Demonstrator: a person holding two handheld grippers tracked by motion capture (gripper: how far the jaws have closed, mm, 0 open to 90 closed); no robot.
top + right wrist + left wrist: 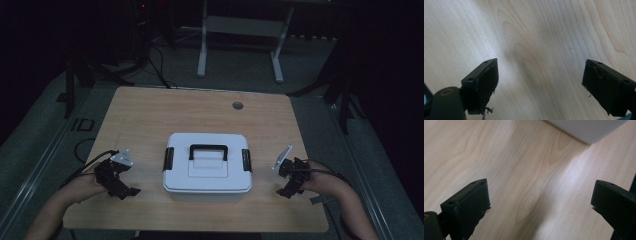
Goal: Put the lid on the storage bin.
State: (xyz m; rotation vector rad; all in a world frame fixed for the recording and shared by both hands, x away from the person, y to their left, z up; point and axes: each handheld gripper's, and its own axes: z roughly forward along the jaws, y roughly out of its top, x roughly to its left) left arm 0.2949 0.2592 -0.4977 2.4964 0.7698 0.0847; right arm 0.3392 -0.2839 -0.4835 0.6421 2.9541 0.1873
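Observation:
A white plastic box (207,163) with a black carry handle (208,150) and black side latches sits shut in the middle of the wooden table (150,115). My left gripper (123,190) rests on the table to the box's left, open, with only bare wood between its jaws (540,202). A corner of the white box (586,130) shows at the top of the left gripper view. My right gripper (288,189) lies to the box's right, also open over bare wood (540,80). Both stand apart from the box.
A round cable hole (237,105) is set in the far part of the tabletop. Beyond the table stands a white desk frame (240,30) on a dark floor, with cables at the left. Room lighting is dim.

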